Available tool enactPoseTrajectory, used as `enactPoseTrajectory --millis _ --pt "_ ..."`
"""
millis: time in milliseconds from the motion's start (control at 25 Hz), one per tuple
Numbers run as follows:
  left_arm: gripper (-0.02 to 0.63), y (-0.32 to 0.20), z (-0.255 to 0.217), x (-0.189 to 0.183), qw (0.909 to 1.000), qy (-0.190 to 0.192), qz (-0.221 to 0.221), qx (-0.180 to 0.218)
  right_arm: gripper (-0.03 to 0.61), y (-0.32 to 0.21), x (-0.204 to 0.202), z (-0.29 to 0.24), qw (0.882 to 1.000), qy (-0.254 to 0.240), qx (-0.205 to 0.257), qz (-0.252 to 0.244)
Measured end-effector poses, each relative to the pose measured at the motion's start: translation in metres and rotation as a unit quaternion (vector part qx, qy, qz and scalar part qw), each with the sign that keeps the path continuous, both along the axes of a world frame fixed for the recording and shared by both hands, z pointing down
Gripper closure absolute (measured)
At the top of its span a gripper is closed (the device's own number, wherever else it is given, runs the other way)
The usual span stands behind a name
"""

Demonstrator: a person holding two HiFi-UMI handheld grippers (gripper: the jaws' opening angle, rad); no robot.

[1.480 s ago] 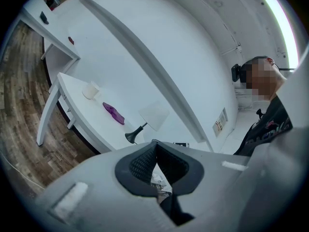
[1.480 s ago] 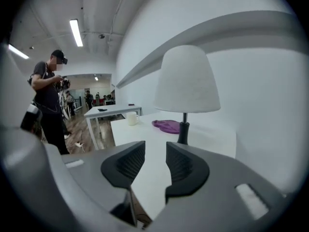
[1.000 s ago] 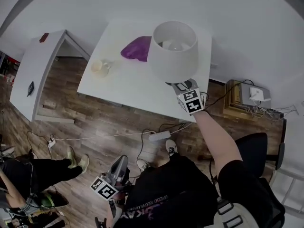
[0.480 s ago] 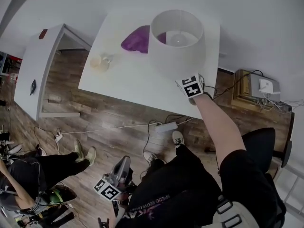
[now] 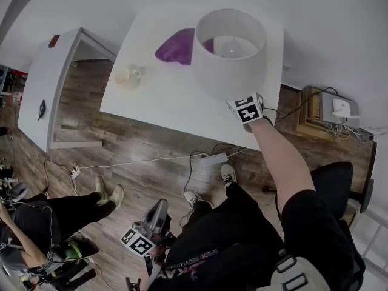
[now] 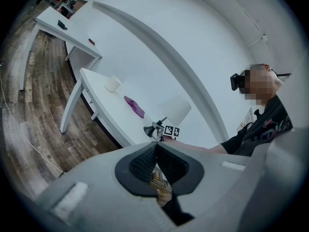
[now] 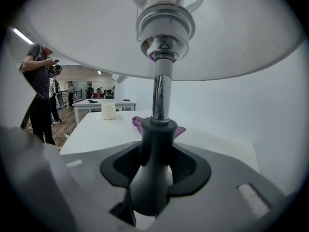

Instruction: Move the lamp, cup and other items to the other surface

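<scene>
A lamp with a white shade stands on the white table. Its dark cone base sits between my right gripper's pads, which press on both sides; the jaws have just been closing on it. That gripper's marker cube shows just under the shade's near edge. A cream cup and a purple cloth lie further left on the same table. My left gripper hangs low by the person's legs, shut with nothing in it.
A second white table stands to the left with small dark items on it. Cables and a power strip lie on the wood floor. A black chair is at the right, and a person at lower left.
My right gripper has pushed in further under the lampshade, toward the lamp's stem. The left gripper has stayed where it was.
</scene>
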State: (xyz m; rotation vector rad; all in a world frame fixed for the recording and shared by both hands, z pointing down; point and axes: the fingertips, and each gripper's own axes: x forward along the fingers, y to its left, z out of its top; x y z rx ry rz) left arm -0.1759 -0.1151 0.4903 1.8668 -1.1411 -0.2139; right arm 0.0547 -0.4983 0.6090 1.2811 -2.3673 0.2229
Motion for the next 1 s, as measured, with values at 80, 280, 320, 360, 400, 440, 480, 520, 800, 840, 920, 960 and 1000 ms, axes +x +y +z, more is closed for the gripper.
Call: enactPoseTrajectory --millis 80,280,320,360,400,440,480,520,800,840,920,960,1000 --pt "0.618 0.003 0.0 -0.001 1.0 -0.001 -0.002 0.001 0.419 0.0 0.001 -0.008 1.0 0.002 0.005 0.007" --pt "0.618 0.011 -0.002 -0.004 0.9999 -0.004 -0.013 0.002 0.42 0.004 0.007 -0.018 1.0 0.002 0.014 0.025" --pt "0.618 0.013 -0.002 -0.004 0.9999 -0.004 -0.014 0.002 0.42 0.005 0.008 -0.019 1.0 0.002 0.014 0.027" --pt "0.618 0.014 -0.002 -0.003 0.9999 -0.004 -0.015 0.002 0.42 0.006 0.009 -0.02 1.0 0.002 0.015 0.027" --pt "0.618 0.016 -0.002 -0.003 0.9999 -0.004 -0.016 0.002 0.42 0.008 0.009 -0.021 0.999 0.002 0.017 0.027" --pt "0.618 0.017 -0.002 -0.004 0.9998 -0.004 -0.017 0.003 0.42 0.01 0.009 -0.023 0.999 0.001 0.018 0.026" --pt "0.618 0.018 -0.002 -0.005 0.9998 -0.003 -0.018 0.003 0.42 0.012 0.009 -0.024 0.999 0.0 0.02 0.025" --pt "0.618 0.019 -0.001 -0.005 0.9998 -0.003 -0.018 0.004 0.42 0.014 0.01 -0.025 0.999 -0.001 0.021 0.025" --pt "0.618 0.022 -0.006 -0.001 0.9998 0.004 -0.006 0.018 0.42 0.026 0.015 -0.049 0.998 -0.024 0.043 0.026" --pt "0.618 0.023 -0.007 -0.002 0.9998 0.005 -0.002 0.02 0.42 0.028 0.017 -0.054 0.998 -0.024 0.048 0.029" --pt "0.618 0.021 -0.008 -0.004 0.9997 0.005 0.005 0.025 0.42 0.032 0.022 -0.065 0.997 -0.024 0.06 0.035" --pt "0.618 0.02 -0.009 -0.007 0.9996 0.006 0.009 0.027 0.42 0.034 0.024 -0.07 0.997 -0.024 0.065 0.038" --pt "0.618 0.018 -0.011 -0.009 0.9994 0.006 0.013 0.03 0.42 0.037 0.027 -0.075 0.996 -0.024 0.068 0.043"
